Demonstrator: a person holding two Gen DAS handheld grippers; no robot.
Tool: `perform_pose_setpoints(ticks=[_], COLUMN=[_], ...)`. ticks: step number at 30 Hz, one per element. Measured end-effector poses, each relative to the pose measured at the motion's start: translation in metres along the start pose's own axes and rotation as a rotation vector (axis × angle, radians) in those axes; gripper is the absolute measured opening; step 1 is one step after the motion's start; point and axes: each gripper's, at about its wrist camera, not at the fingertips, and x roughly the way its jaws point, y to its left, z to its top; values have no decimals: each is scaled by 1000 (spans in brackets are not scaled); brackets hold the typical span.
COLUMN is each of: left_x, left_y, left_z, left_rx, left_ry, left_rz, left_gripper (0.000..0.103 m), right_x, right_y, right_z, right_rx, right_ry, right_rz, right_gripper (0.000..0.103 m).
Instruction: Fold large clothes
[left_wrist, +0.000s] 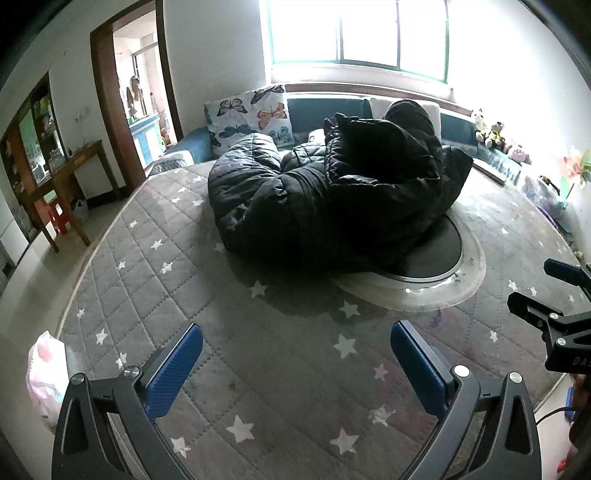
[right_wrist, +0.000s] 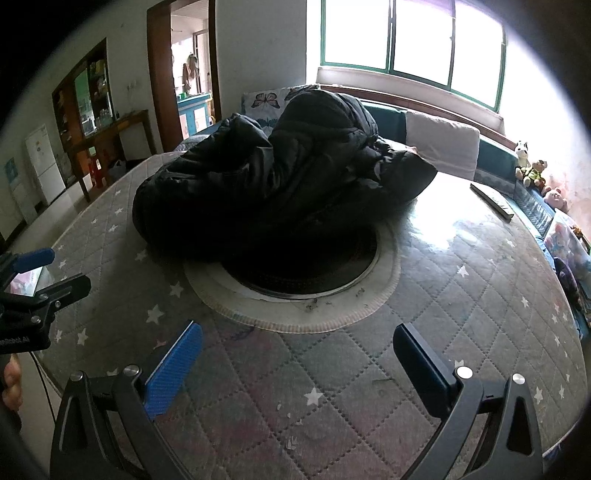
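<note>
A big black puffer jacket (left_wrist: 332, 192) lies crumpled in a heap on the far half of a round table with a grey quilted star-print cover (left_wrist: 192, 280); it partly covers the dark round inset (left_wrist: 432, 254) at the table's middle. My left gripper (left_wrist: 295, 350) hovers open above the near part of the cover, well short of the jacket, with nothing between its blue pads. The right wrist view shows the same jacket (right_wrist: 273, 184) beyond the inset (right_wrist: 306, 269). My right gripper (right_wrist: 297, 350) is open too, empty, over the near cover (right_wrist: 332, 406).
The right gripper's tip (left_wrist: 546, 306) shows at the right edge of the left wrist view; the left gripper (right_wrist: 33, 291) at the left edge of the right one. A sofa with a butterfly pillow (left_wrist: 251, 114) stands behind the table. A remote (right_wrist: 491, 201) lies far right. A white bag (left_wrist: 46, 373) hangs near left.
</note>
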Motion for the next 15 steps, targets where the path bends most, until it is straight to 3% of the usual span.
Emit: perform_pose_setpoints(ticks=[15], left_x=[25], left_y=[7], left_z=[15], left_rx=[1], left_ry=[38], left_rz=[0], left_gripper=[103], right_x=[15], right_y=[4], right_z=[11], right_rx=[-61], right_ry=[44], right_rz=[-2], right_gripper=[103])
